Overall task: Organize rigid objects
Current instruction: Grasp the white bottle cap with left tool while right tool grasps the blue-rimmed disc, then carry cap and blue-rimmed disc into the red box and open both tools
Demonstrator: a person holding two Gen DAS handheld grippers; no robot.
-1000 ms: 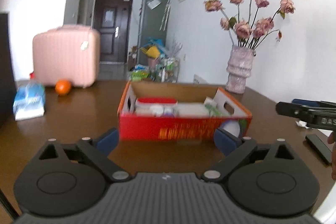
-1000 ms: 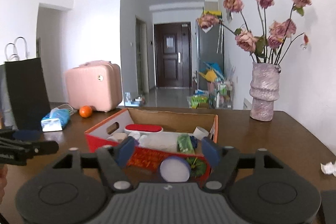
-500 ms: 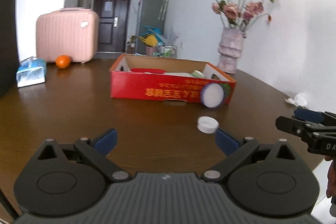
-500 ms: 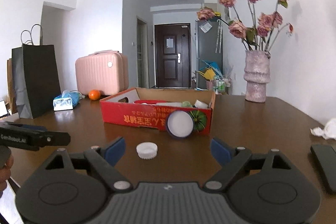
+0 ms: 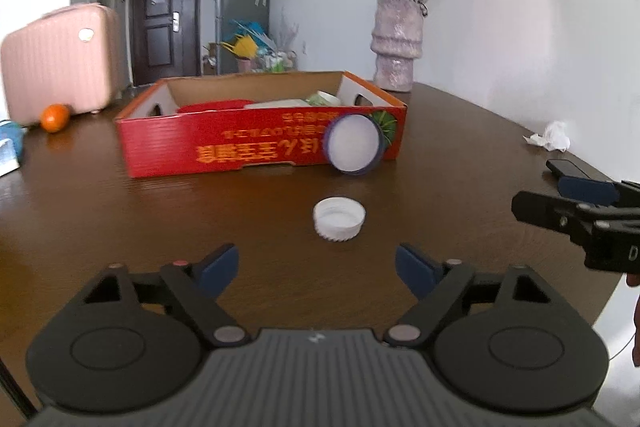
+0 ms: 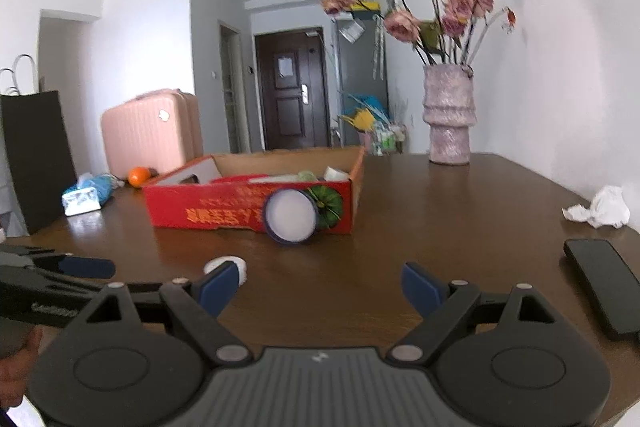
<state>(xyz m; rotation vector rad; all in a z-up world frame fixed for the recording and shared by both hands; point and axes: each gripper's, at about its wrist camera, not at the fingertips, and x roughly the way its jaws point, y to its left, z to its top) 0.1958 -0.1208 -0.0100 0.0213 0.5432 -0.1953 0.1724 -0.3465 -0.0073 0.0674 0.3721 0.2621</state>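
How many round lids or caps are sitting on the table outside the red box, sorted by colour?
White cap, lying flat in front of the red box: 1
Purple-rimmed lid, leaning on the box's front wall: 1
Total: 2

Open tabletop (image 5: 140, 219) is seen ahead of the left gripper (image 5: 318, 267), broken only by a white cap (image 5: 339, 219) lying flat. Beyond it, the way is blocked by the red box (image 5: 240, 147), with a round lid (image 5: 353, 143) leaned on its front. To the right, room is narrowed by the right gripper (image 5: 560, 203), a phone (image 6: 604, 291) and crumpled tissue (image 6: 600, 207).
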